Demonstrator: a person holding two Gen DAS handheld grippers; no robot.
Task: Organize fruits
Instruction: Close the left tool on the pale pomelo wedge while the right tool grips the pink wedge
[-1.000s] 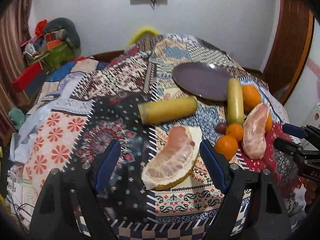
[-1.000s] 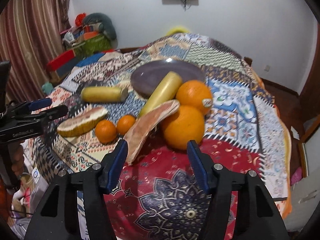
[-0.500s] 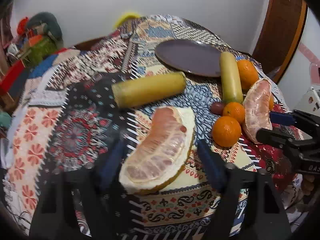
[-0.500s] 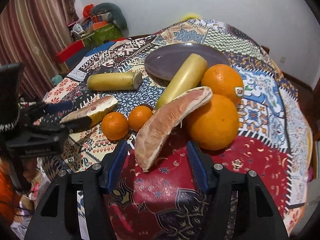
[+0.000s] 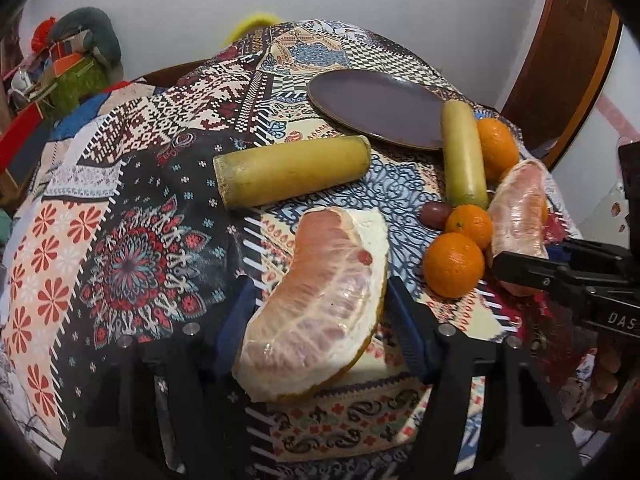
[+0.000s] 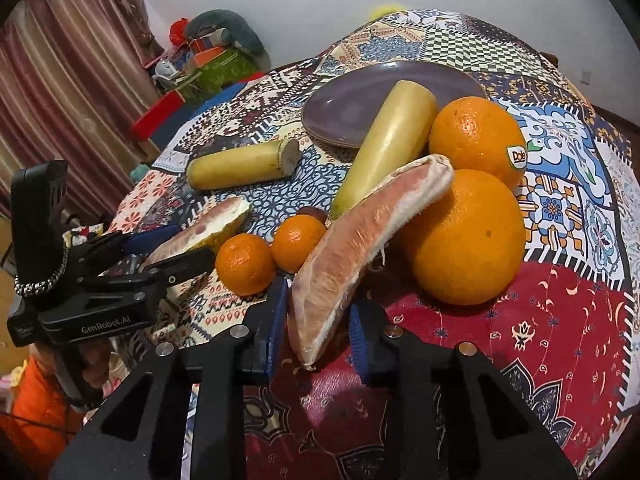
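Observation:
My left gripper point(image 5: 320, 320) stands around a pomelo wedge with rind point(image 5: 320, 304) on the patterned cloth; its blue pads sit at the wedge's sides. My right gripper point(image 6: 318, 312) stands around the near end of a peeled pomelo segment point(image 6: 360, 236), pads close against it. The purple plate point(image 5: 376, 108) lies at the back. Two sugarcane pieces point(image 5: 292, 170) point(image 5: 464, 160), two small mandarins point(image 5: 454, 264) point(image 5: 470, 220), a dark grape point(image 5: 434, 214) and two large oranges point(image 6: 468, 236) point(image 6: 476, 140) lie around.
The round table's patterned cloth point(image 5: 132, 248) falls away at the edges. Clutter and a red box point(image 6: 200, 64) stand at the back left by a curtain. A wooden door point(image 5: 568, 52) is at the right.
Both grippers moved forward and down onto the fruit. The left one now straddles the rind wedge; the right one has narrowed around the peeled segment.

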